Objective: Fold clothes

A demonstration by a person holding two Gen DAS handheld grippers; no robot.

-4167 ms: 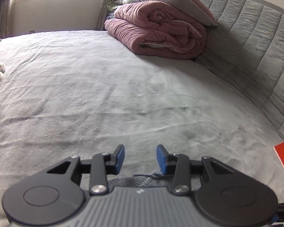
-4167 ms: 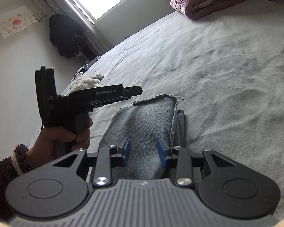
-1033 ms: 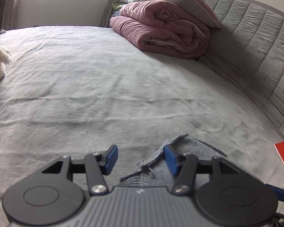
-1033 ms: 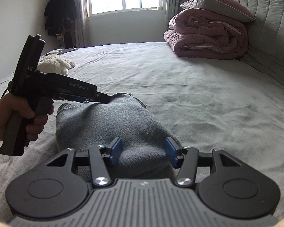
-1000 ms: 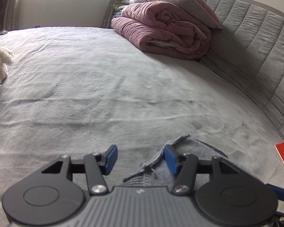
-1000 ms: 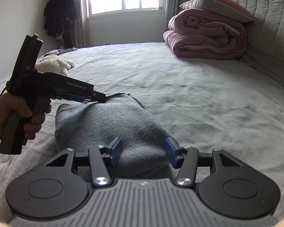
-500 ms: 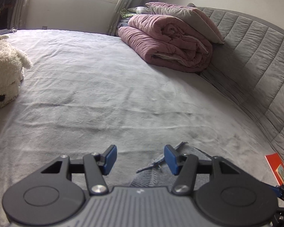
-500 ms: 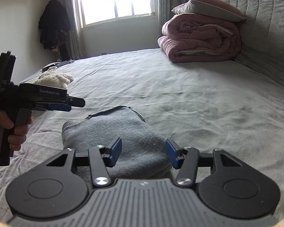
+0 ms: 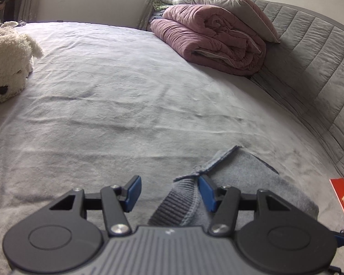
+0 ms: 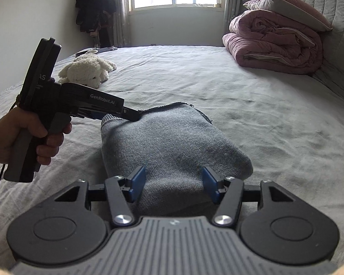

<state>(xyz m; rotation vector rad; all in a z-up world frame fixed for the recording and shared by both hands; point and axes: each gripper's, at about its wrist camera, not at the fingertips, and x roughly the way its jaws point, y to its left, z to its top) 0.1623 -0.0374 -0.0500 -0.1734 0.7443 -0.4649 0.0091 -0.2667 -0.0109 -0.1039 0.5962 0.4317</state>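
A folded grey knit garment [image 10: 172, 146] lies on the grey bed. In the left wrist view its ribbed edge [image 9: 181, 204] sits between the fingers, with the rest to the right [image 9: 259, 181]. My left gripper [image 9: 169, 191] is open, its tip at the garment's far left corner; it shows in the right wrist view [image 10: 135, 115]. My right gripper [image 10: 174, 181] is open, its jaws astride the garment's near end.
A white plush dog [image 10: 89, 68] lies at the far left of the bed [image 10: 263, 105]. A rolled pink duvet [image 10: 275, 45] with a pillow on top sits at the padded headboard [image 9: 314, 68]. An orange booklet [image 9: 342, 197] lies by the right edge.
The left gripper came back from the left to the garment's far corner. The right gripper stays open over the near end. The garment looks unchanged.
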